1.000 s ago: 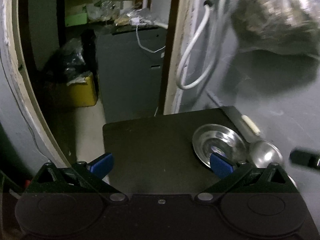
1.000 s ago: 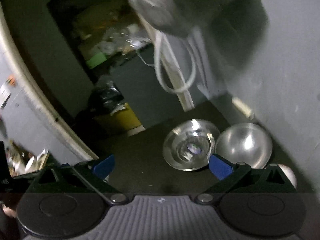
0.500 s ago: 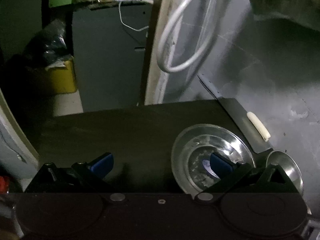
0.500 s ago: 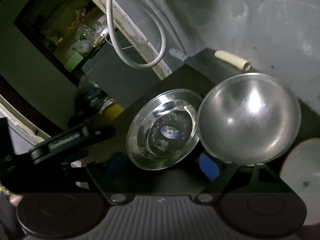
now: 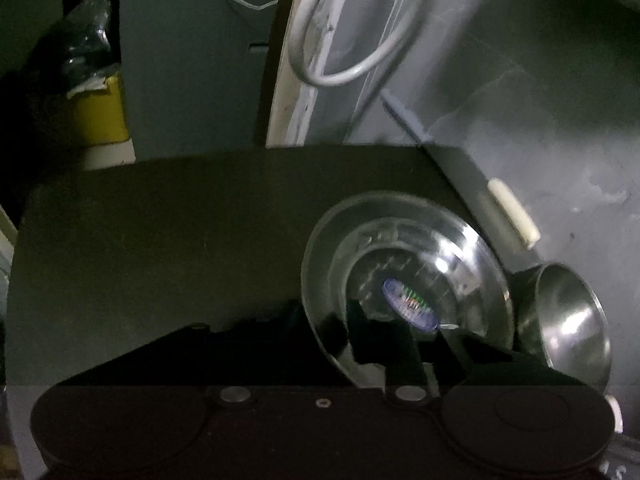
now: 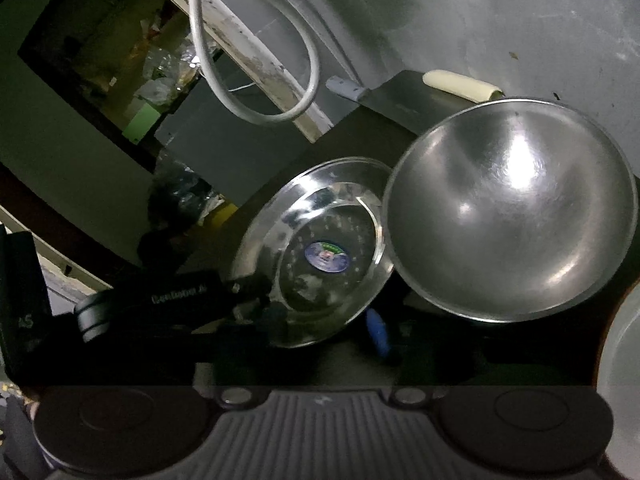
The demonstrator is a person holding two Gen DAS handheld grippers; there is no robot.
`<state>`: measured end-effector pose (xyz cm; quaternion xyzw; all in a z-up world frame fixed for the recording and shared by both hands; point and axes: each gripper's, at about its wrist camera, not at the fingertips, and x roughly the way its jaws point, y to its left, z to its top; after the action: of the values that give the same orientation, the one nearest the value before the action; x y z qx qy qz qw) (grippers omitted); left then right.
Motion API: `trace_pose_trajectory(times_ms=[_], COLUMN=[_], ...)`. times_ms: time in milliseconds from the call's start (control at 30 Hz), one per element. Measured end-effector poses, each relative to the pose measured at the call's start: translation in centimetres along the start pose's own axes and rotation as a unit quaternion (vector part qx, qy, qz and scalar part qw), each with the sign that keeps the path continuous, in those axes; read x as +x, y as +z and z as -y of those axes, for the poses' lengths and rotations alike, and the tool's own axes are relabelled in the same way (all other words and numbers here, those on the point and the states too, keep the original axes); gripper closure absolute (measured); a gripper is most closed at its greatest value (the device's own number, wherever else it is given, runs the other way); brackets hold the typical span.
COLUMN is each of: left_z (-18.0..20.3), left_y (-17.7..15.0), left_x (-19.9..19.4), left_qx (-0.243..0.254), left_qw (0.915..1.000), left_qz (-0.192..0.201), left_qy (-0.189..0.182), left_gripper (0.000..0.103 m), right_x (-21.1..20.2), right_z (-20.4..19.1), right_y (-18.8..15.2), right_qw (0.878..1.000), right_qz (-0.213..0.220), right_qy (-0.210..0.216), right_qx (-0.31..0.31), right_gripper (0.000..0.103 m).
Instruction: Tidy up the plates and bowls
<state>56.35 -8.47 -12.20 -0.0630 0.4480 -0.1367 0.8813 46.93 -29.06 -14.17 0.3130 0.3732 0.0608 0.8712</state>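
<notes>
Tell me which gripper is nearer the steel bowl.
Right. The right gripper is at the steel bowl's near rim, jaws closing; too dark to see what's between them. The left gripper, closing over the steel plate's rim, is across the plate from the bowl.

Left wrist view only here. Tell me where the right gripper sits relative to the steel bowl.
Observer: In the right wrist view, the right gripper is low at the steel bowl's near rim, and its jaws are closing. One blue pad shows in the gap between the steel plate and the bowl. It is too dark to tell if the rim is between the jaws.
Operator: Check the whole bowl for contents.
Observer: It is empty. The full inside shows as bare, shiny metal.
Operator: Report anything on the bowl's far side from the plate.
Observer: A pale dish is cut off by the picture's right edge. I cannot tell if it touches the bowl.
</notes>
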Motion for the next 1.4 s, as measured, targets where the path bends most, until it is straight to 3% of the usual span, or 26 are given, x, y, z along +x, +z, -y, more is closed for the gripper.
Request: trace_pose_trajectory(times_ms=[267,567,900,1400], left_z=[0.0,-0.9,-2.2,-3.5], left_y=[-0.6,-3.0,-7.2,-16.6], left_x=[-0.8,-4.2,-12.3,-24.1], left_qx=[0.004,0.002,-0.013,-0.034], left_qw=[1.0,0.9999,0.9988,0.9956], left_qz=[0.003,0.013,0.045,0.087], left_qy=[0.004,0.003,-0.016,-0.001], left_gripper=[0.079,0.079,0.079,0.079], right_x=[0.6,-1.3,-7.3,-16.1], right_z=[0.6,-0.9,-4.2,-8.6], right_y=[0.4,-1.3,-5.0,-13.8], right_qw=[1.0,0.999,0.997,0.992], right_qz=[-0.006,-0.008,0.0,0.0], right_qy=[-0.008,0.001,0.017,0.038], right_qx=[0.005,-0.034,-0.075,-0.122], right_gripper=[0.077,0.078,0.078,0.078])
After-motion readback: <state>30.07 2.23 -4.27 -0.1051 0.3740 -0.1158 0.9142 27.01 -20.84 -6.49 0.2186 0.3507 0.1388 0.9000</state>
